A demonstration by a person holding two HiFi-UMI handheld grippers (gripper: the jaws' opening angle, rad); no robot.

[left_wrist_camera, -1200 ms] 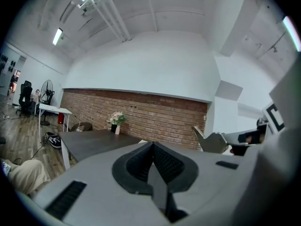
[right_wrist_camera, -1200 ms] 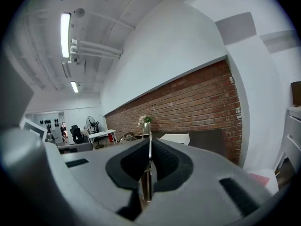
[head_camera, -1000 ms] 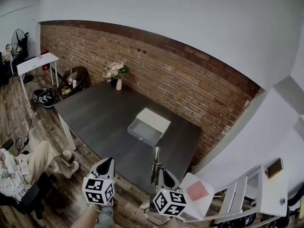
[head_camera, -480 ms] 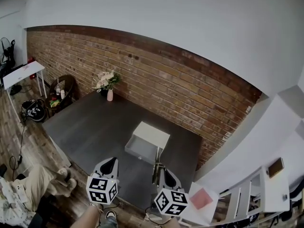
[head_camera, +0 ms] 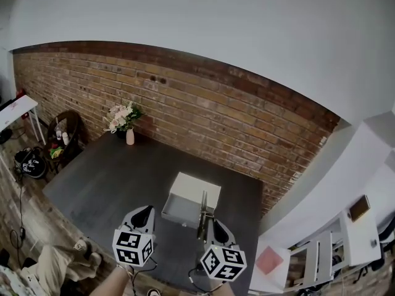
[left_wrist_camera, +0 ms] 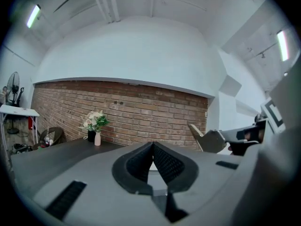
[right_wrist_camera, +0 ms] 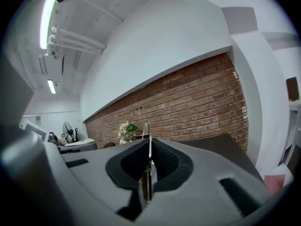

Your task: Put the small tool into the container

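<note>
Container: one white box-shaped container (head_camera: 199, 187) on the table (head_camera: 111, 177), its open side facing me. The inside reads as plain grey in the head view; I cannot make out any contents.

Surface and room: the table is dark grey and butts against a brick wall (head_camera: 203, 110), with a white wall above. A vase of flowers (head_camera: 125, 121) stands at the far left corner, well apart from the container. The floor is wood plank.

Small tool (right_wrist_camera: 147, 178): a thin flat strip, brass-coloured low down and silvery toward the tip. It stands upright in my right gripper (right_wrist_camera: 149, 147), whose fingers are clenched on it. In the head view it overlaps the container's near right edge.

Left gripper (left_wrist_camera: 153, 147): fingers pressed together at the tips, holding nothing.
</note>
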